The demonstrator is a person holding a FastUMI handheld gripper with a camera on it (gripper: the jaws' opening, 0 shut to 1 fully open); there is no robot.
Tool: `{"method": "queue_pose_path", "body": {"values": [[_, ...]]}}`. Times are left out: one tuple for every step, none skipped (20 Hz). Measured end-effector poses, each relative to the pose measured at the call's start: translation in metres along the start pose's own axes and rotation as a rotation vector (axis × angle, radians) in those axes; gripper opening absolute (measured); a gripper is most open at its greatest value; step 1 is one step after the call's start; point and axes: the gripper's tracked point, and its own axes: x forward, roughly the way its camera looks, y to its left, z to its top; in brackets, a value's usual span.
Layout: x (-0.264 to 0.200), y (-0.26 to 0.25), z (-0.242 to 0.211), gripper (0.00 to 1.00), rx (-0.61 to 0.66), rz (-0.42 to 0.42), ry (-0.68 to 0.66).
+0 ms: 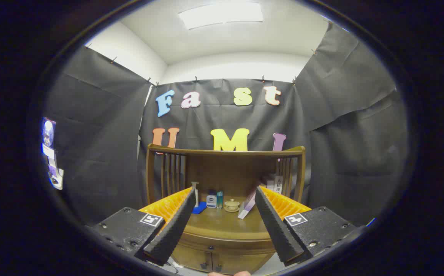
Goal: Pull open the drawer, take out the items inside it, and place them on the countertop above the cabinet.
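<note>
Wooden cabinet point(222, 245) beyond open tool point(225, 191)

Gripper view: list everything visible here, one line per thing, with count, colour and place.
cabinet: one, brown wood, beyond the fingers, front shut
rail: one, brown wood, slatted sides, around the countertop's back
countertop: one, brown wood, atop the cabinet
pump bottle: one, white, countertop's back
blue item: one, flat, beside the pump bottle
small bottles: two, white and teal, centre back
lidded cup: one, cream, beside the bottles
book: one, pale, leaning
ceiling light: one, white, overhead
gripper: one, fingers apart, holding nothing
</note>
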Motion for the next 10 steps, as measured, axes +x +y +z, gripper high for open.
{"method": "queue_pose_path", "body": {"values": [[-0.001, 0.0, 0.002, 1.0, -0.002, 0.001, -0.003], [-0.003, 0.001, 0.006, 1.0, -0.005, 0.006, -0.01], [-0.004, 0.002, 0.008, 1.0, -0.007, 0.009, -0.017], [-0.005, 0.003, 0.01, 1.0, -0.01, 0.011, -0.019], [-0.005, 0.005, 0.009, 1.0, -0.008, 0.014, -0.02], [-0.003, 0.006, 0.01, 1.0, -0.006, 0.015, -0.017], [-0.003, 0.006, 0.008, 1.0, -0.001, 0.016, -0.015], [-0.002, 0.008, 0.009, 1.0, 0.005, 0.02, -0.015], [-0.001, 0.01, 0.01, 1.0, 0.009, 0.023, -0.015], [0.0, 0.011, 0.01, 1.0, 0.012, 0.028, -0.016]]}}
